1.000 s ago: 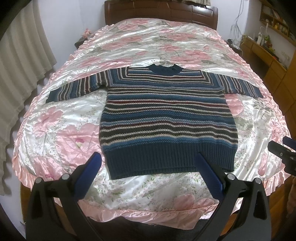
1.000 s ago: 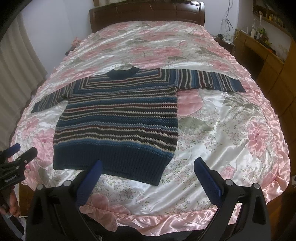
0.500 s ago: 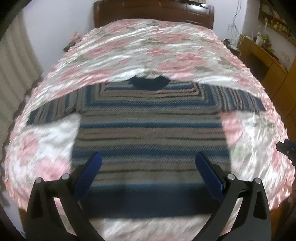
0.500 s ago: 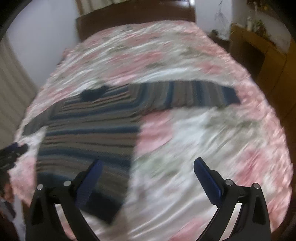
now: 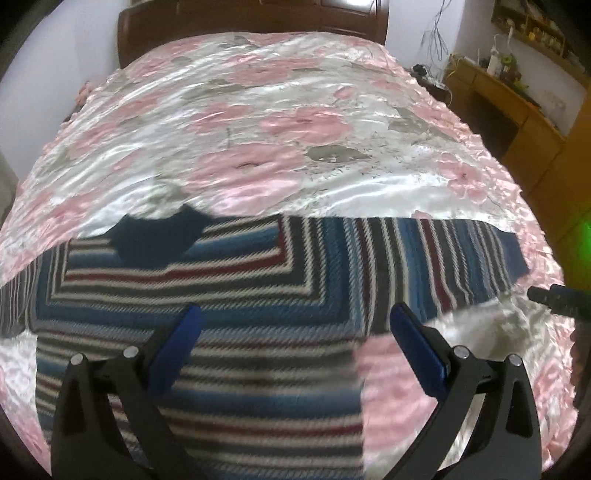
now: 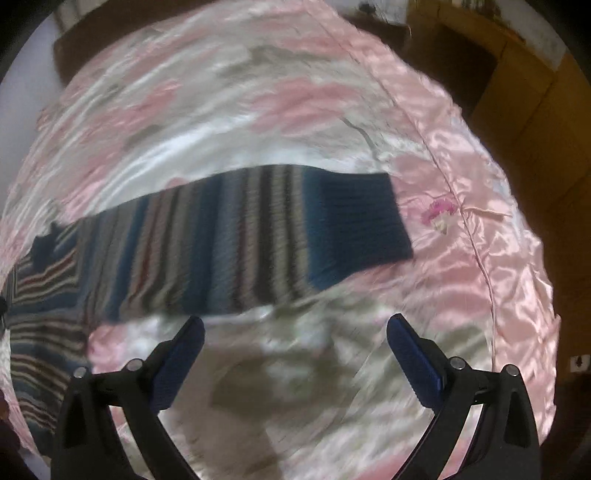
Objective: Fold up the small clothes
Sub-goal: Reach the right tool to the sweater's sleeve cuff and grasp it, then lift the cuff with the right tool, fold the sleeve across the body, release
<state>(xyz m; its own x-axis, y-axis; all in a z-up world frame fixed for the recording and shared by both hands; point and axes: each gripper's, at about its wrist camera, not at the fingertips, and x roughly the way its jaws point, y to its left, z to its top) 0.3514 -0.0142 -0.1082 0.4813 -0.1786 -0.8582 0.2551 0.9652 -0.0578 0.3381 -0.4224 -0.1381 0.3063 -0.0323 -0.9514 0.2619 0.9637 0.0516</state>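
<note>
Striped sweater (image 5: 236, 295) flat on floral bedspread (image 5: 280, 122). Left gripper (image 5: 293, 325) over its chest, fingers apart; right gripper (image 6: 295, 336) near sleeve (image 6: 258, 240), fingers apart.

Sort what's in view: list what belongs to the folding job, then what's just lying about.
For the job:
- striped sweater, spread flat on the bedspread
- its sleeve, stretched out sideways
- left gripper, jaws open
- right gripper, jaws open

Just lying about:
- wooden headboard
- wooden desk with small clutter on top
</note>
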